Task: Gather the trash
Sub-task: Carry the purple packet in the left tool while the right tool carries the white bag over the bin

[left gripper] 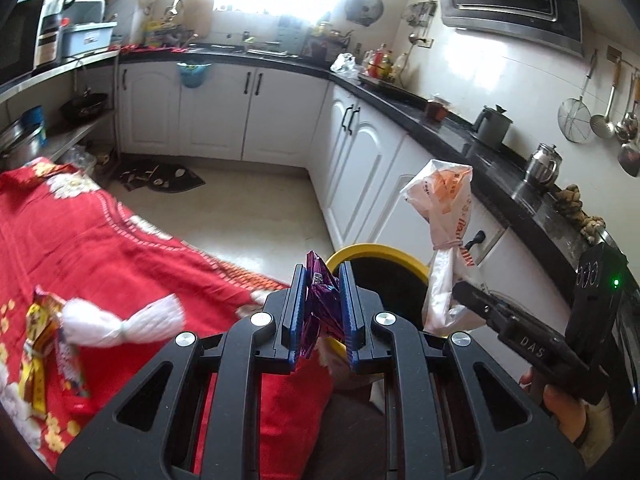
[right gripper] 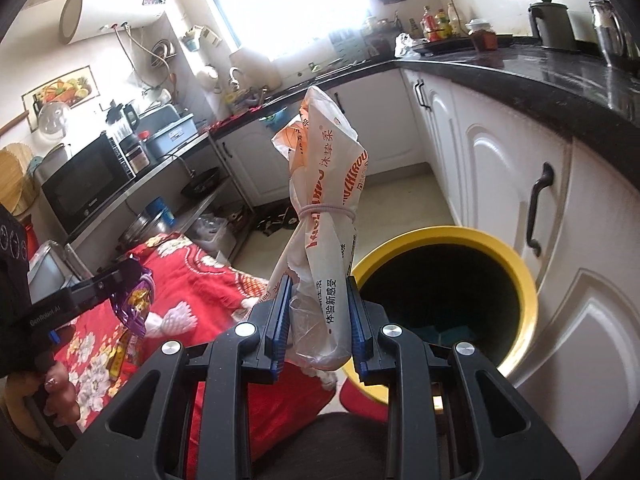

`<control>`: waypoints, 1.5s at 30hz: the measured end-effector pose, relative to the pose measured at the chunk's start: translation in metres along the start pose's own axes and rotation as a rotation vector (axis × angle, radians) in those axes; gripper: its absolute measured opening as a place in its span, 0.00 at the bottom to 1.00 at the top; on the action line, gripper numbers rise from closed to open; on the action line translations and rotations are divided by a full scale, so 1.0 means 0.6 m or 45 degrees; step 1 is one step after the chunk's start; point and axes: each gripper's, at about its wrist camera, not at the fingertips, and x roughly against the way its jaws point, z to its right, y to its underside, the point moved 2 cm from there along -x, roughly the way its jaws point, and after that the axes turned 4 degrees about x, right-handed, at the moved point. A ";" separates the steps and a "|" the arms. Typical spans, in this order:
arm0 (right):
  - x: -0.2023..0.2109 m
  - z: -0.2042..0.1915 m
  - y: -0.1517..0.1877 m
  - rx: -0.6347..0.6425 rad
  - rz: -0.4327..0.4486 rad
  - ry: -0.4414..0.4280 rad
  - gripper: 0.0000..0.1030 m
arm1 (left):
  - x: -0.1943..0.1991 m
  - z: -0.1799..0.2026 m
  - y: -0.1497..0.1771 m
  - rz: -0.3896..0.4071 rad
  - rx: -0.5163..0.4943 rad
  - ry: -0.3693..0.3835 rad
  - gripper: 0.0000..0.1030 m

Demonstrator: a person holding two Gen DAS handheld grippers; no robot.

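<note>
Purple crinkly foil wrapper (left gripper: 320, 304), light and slippery, sits pinched mid-body in the left claw (left gripper: 323, 312), while the right claw (right gripper: 318, 316) clamps the soft white-and-orange plastic bag (right gripper: 320, 208) below its band, lower centre of frame.

I count two grippers: my left gripper (left gripper: 323, 312) pinching one purple wrapper (left gripper: 322, 304), my right gripper (right gripper: 318, 316) clamping one tied plastic bag (right gripper: 320, 208). One yellow-rimmed bin (right gripper: 520, 276). Two bundles (left gripper: 100, 320) on one red cloth (left gripper: 120, 248).
</note>
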 end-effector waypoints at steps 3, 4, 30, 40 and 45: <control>0.004 0.014 -0.002 -0.006 0.006 0.021 0.24 | -0.014 0.023 -0.006 0.000 -0.022 0.026 0.11; 0.004 0.019 -0.003 -0.010 0.009 0.029 0.24 | -0.017 0.028 -0.006 -0.002 -0.026 0.032 0.11; -0.004 0.112 0.014 -0.017 0.001 0.280 0.24 | -0.138 0.112 0.015 -0.116 -0.077 0.113 0.12; -0.039 0.127 0.036 -0.018 -0.081 0.299 0.24 | -0.176 0.116 0.027 -0.158 -0.083 0.113 0.12; -0.058 0.135 0.052 -0.030 -0.129 0.308 0.25 | -0.198 0.117 0.030 -0.185 -0.074 0.119 0.13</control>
